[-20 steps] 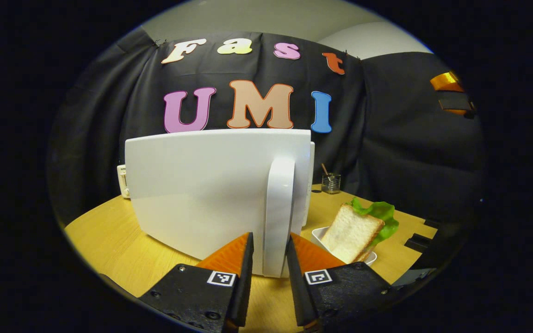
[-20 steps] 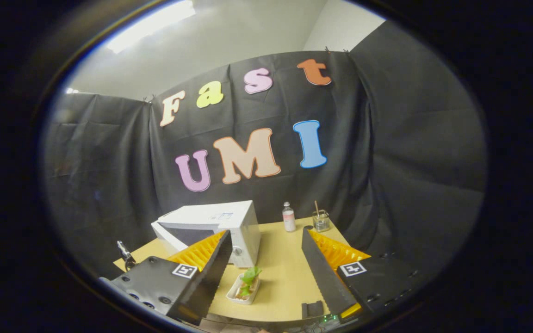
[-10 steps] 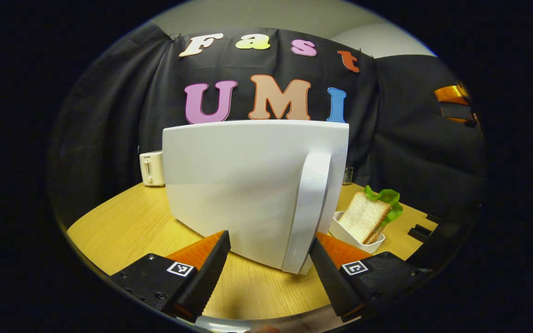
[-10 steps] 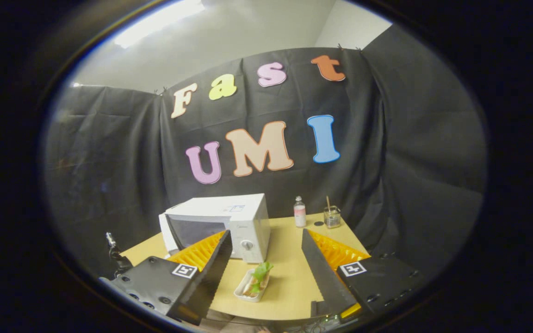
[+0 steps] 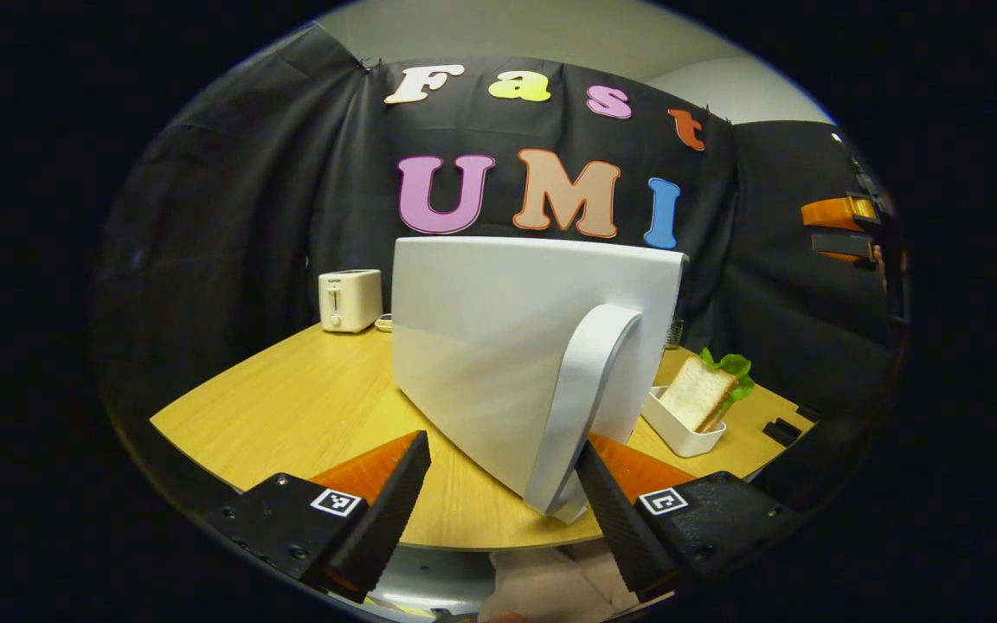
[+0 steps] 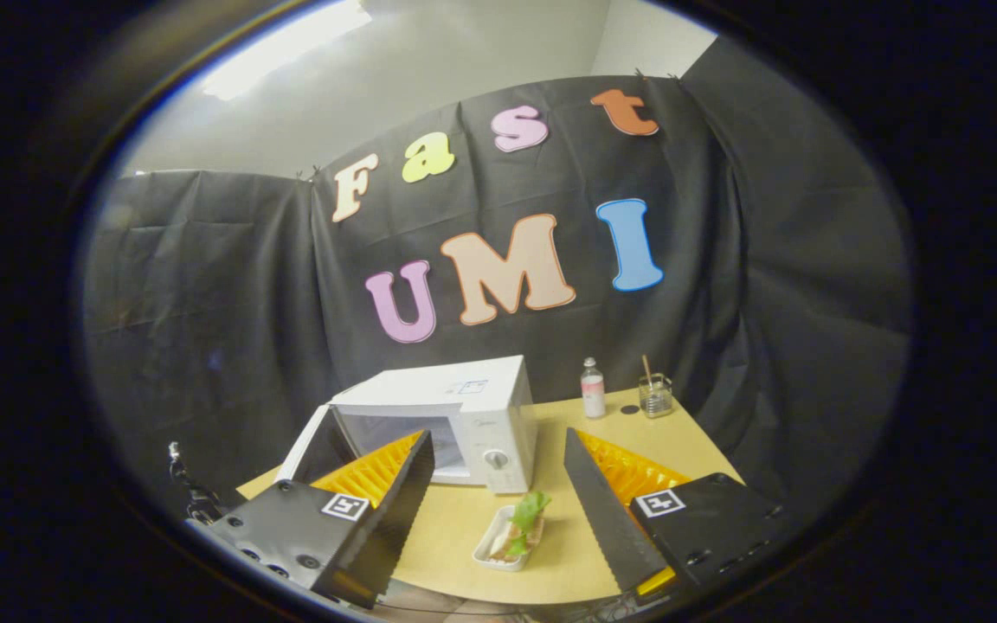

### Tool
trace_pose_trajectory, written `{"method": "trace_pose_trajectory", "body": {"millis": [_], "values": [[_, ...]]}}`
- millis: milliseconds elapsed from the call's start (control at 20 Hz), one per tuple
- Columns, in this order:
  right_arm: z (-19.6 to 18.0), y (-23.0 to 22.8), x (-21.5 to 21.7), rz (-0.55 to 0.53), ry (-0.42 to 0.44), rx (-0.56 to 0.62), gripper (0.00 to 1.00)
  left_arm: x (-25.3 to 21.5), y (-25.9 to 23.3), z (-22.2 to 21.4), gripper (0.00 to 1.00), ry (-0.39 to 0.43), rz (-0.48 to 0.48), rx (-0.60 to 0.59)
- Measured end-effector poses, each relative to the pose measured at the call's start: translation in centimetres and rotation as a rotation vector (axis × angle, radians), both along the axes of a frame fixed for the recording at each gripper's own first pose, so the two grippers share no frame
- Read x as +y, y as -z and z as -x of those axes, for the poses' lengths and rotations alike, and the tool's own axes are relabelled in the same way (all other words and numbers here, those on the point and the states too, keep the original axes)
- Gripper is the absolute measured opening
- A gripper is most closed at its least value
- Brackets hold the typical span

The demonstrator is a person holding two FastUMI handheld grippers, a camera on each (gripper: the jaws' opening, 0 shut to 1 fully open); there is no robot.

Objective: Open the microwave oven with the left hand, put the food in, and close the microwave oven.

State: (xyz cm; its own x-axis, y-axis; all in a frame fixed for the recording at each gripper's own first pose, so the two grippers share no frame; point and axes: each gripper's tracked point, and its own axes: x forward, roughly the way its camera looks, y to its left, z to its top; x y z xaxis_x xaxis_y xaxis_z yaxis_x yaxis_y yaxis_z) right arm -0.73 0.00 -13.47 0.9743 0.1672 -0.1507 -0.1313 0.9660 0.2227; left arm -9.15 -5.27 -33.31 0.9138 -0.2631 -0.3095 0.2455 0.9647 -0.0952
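While the microwave door [image 5: 507,346] is swinging wide on its hinge, the left tool [image 5: 503,493] is letting go: a second ago its fingers were pinched on the door handle [image 5: 581,407], and now they are standing wide apart, the handle sitting between them nearer the right finger, whether touching it I cannot tell. In the right gripper view the microwave [image 6: 455,415] is showing its cavity, where a second ago the door was only cracked, so the opening step looks done. The food, a sandwich [image 6: 523,523] with lettuce in a small white tray [image 6: 492,554], is resting on the counter [image 6: 550,554] just in front of the oven, not yet lifted. The right tool [image 6: 498,484] is hovering high above it, spread wide and holding nothing. A toaster [image 5: 349,298] is standing at the far left, with a bottle [image 6: 591,389] and a glass jar [image 6: 654,394] at the back. Next job, by my reckoning: the right tool dropping onto that tray
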Motion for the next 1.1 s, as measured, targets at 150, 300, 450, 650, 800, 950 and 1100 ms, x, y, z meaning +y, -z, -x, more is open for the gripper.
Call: {"method": "trace_pose_trajectory", "body": {"millis": [150,300,450,650,800,950,1100], "values": [[-0.7,0.5,1.8,-0.001,-0.037,0.008,0.92,3.6,-0.6,1.0,1.0,-0.056,-0.035,-0.016],[-1.1,1.3,3.4,-0.007,-0.072,0.02,0.92,7.3,-1.1,1.9,1.0,-0.131,-0.06,-0.023],[-1.7,2.2,4.6,-0.019,-0.092,0.041,0.92,10.5,-2.2,2.9,1.0,-0.202,-0.095,-0.047],[-2.7,3.8,6.1,-0.029,-0.121,0.086,0.92,14.5,-4.8,3.9,1.0,-0.305,-0.123,-0.113],[-3.2,5.8,6.8,-0.024,-0.139,0.149,0.95,17.0,-7.2,4.0,1.0,-0.384,-0.12,-0.162],[-3.8,8.7,6.6,-0.008,-0.159,0.269,0.92,20.0,-9.6,4.1,0.99,-0.476,-0.128,-0.206],[-5.1,11.8,4.8,-0.026,-0.132,0.394,0.92,22.3,-11.8,4.0,0.99,-0.556,-0.167,-0.263]]}}
